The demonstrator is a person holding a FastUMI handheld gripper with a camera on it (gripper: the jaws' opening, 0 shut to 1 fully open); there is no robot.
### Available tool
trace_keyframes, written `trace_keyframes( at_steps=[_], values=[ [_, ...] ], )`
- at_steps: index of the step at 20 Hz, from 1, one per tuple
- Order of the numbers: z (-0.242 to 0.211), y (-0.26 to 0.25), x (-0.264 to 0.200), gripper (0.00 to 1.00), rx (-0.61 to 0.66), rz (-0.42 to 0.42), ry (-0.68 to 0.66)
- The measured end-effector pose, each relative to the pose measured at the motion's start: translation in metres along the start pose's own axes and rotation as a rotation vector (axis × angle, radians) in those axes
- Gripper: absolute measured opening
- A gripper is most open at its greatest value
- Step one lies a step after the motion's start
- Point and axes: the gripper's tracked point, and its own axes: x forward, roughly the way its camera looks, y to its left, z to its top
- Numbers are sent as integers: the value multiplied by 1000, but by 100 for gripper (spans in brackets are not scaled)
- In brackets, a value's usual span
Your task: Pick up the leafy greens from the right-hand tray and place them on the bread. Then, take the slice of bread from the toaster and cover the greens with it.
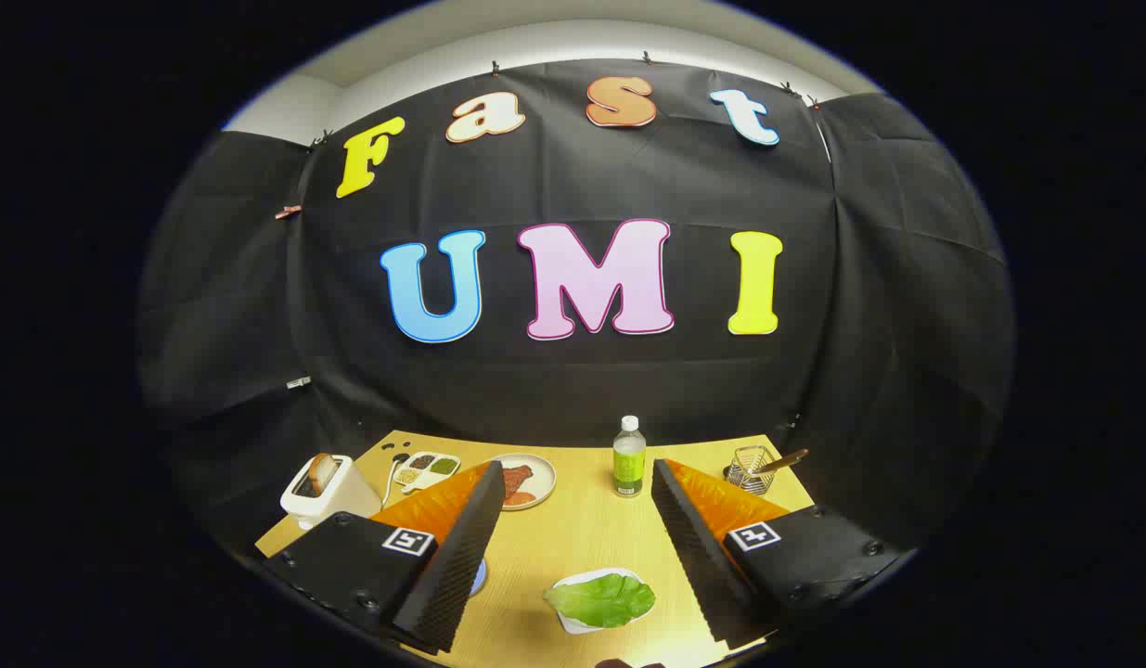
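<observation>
Now: jaws apart, empty | one leafy greens (602, 599) | one toaster (324, 490)

Staged test booth, not a real kitchen. Black cloth wall (573, 371) is clipped up behind a light wooden table (573, 538). Kitchen props lie beyond the spread gripper (573, 557) fingers: white toaster (327, 496) holding a slice of bread (322, 473), divided dish (427, 470), plate (526, 481), bottle (629, 456), wire holder (753, 468). Leafy greens (602, 599) sit on a white tray (573, 620) between the fingers.
</observation>
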Motion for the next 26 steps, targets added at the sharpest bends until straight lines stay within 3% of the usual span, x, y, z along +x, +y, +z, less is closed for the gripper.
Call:
trace_keyframes(
  at_steps=[15, 26],
  values=[
    [-19, -19, 6, 99, 3, -26, 44],
    [-111, -27, 34, 99, -105, 77, 243]
  ],
)
